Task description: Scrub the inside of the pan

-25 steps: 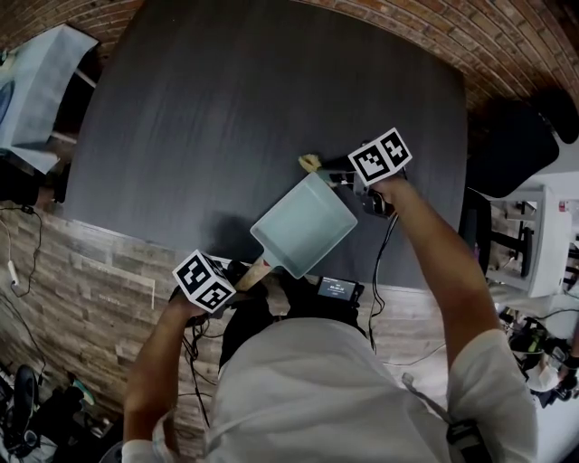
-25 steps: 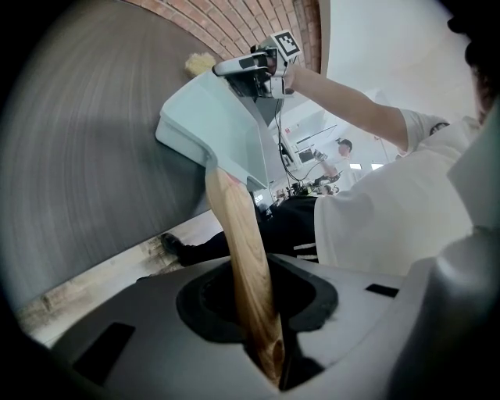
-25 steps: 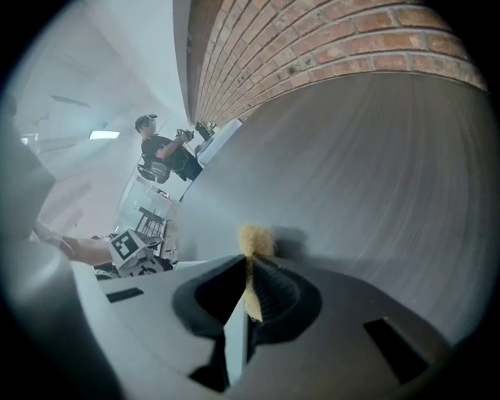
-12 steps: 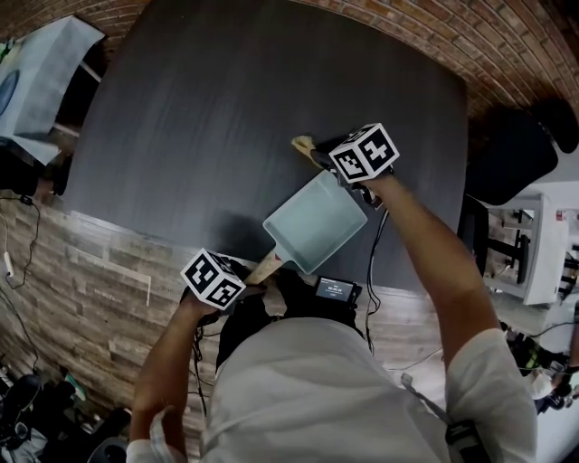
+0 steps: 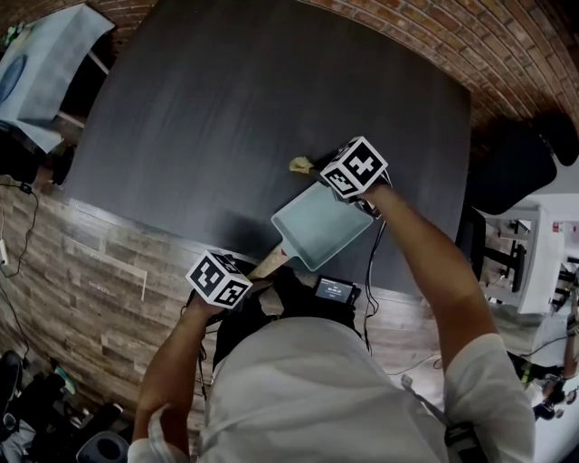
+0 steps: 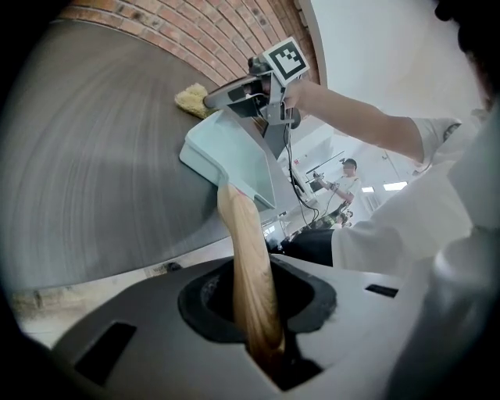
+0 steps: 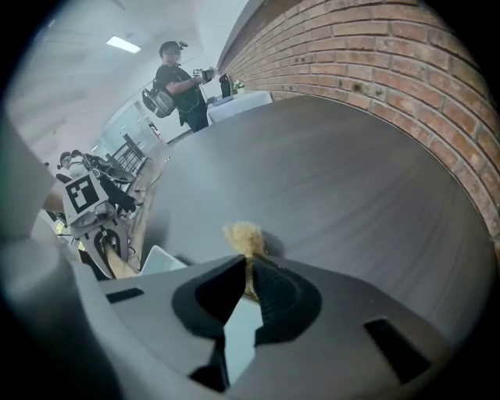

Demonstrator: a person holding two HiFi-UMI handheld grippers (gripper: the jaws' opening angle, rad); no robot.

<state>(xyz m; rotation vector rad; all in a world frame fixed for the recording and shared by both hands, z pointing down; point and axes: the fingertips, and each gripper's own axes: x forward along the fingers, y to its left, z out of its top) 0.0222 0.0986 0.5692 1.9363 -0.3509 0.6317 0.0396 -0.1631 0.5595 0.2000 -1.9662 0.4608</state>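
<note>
left gripper: clamped on wooden handle | right gripper: pinching tan scrubber | scrubber: just beyond far corner of teal pan

The dark grey worktop lies mostly bare, free to cross. Near its front edge the pale blue square pan blocks the way, wooden handle overhanging the edge, tan scrub pad at its far corner. A red brick wall hems the far side.

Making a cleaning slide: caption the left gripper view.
Left gripper, jaws just closed tighter, grips the pale pan by its wooden handle; right gripper holds a tan scrubber beside its far rim.
</note>
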